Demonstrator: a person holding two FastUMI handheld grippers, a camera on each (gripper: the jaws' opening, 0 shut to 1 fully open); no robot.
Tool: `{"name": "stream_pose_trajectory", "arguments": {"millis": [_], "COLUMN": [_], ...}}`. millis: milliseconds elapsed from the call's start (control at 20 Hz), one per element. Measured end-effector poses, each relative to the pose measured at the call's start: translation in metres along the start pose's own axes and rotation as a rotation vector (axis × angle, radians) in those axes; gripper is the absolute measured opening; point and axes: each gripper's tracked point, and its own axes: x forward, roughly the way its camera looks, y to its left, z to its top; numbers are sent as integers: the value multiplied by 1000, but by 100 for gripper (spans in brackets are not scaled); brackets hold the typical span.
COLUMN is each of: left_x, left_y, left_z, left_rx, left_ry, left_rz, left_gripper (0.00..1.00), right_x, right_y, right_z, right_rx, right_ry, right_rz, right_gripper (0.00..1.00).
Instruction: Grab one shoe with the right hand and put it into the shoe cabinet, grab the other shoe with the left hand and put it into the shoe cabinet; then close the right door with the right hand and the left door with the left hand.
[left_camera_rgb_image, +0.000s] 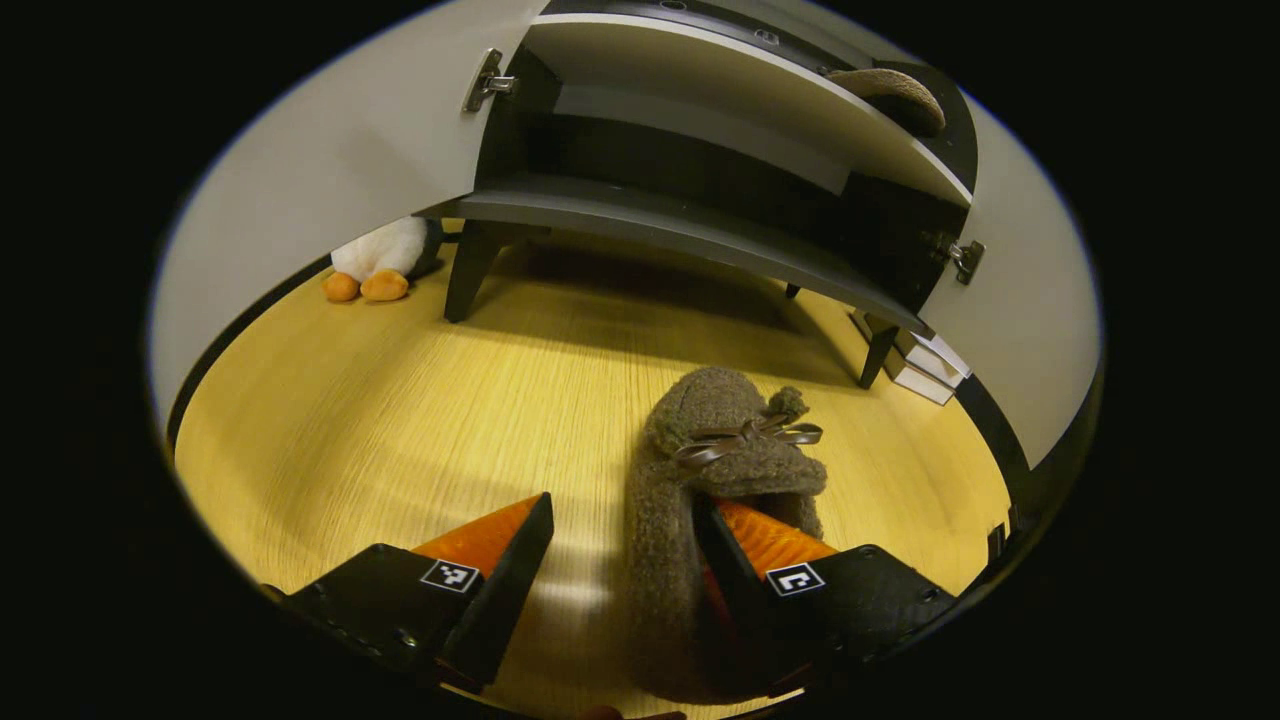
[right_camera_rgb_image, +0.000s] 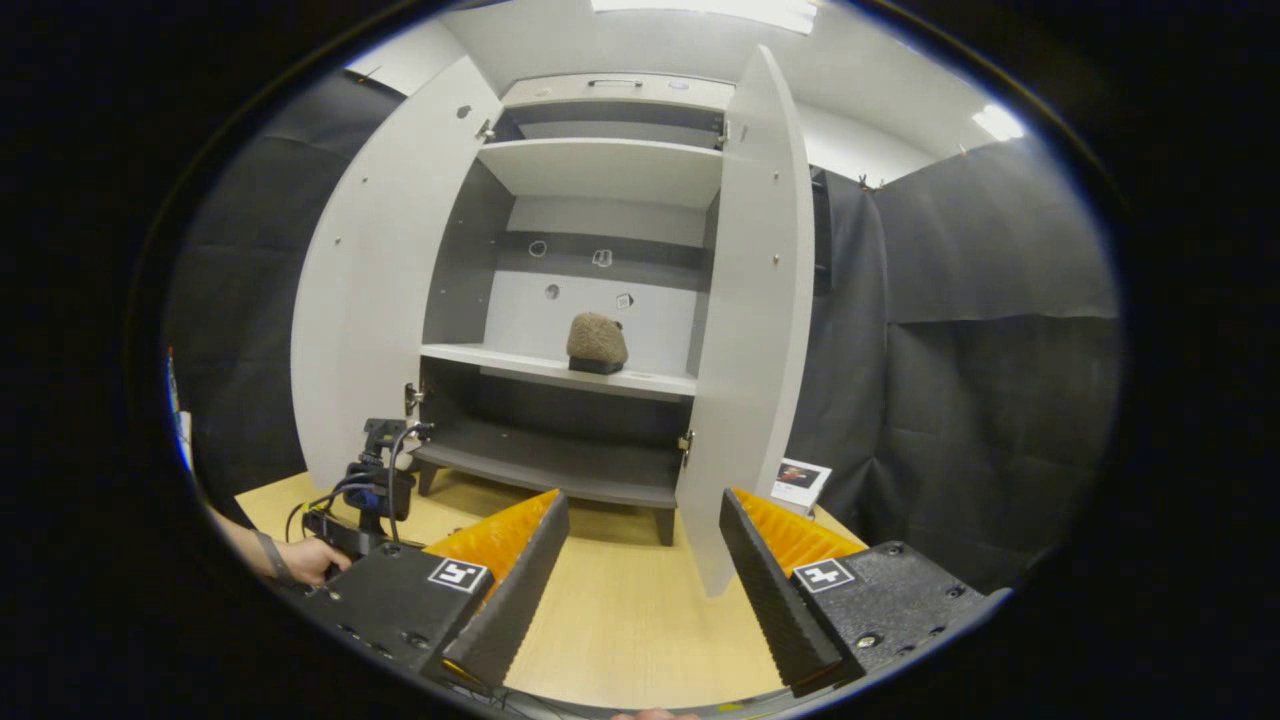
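Shoe (left_camera_rgb_image: 690, 480) on floor betw. wide jaws of low left gripper (left_camera_rgb_image: 625, 545); right gripper (right_camera_rgb_image: 645, 545) jaws wide, empty.

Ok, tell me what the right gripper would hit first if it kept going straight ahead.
Probably the right door edge: the open right gripper points at the gap into the shoe cabinet, and that door stands nearest. Depth is unclear; it might pass inside instead.

Pale wood floor (left_camera_rgb_image: 400, 400) across the lower frame. Black cloth wall (right_camera_rgb_image: 980, 350) at right, creased. White ceiling with a bright light panel (right_camera_rgb_image: 998, 122) upper right. Plush toy (left_camera_rgb_image: 375, 262) at upper left, small white boxes (left_camera_rgb_image: 925, 365) at right.
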Motion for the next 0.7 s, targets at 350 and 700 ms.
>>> {"name": "stream_pose_trajectory", "arguments": {"millis": [350, 700], "left_x": [9, -16], "left_y": [-14, -8], "left_z": [6, 18], "left_rx": [-43, -81], "left_ry": [-92, -184], "left_rz": [-8, 82], "left_gripper": [31, 4], "right_x": [6, 10], "right_y": [-7, -3], "right_z": [-5, 5], "right_rx": [18, 11], "right_ry": [61, 28], "right_rz": [-12, 0], "right_gripper": [96, 96]}}
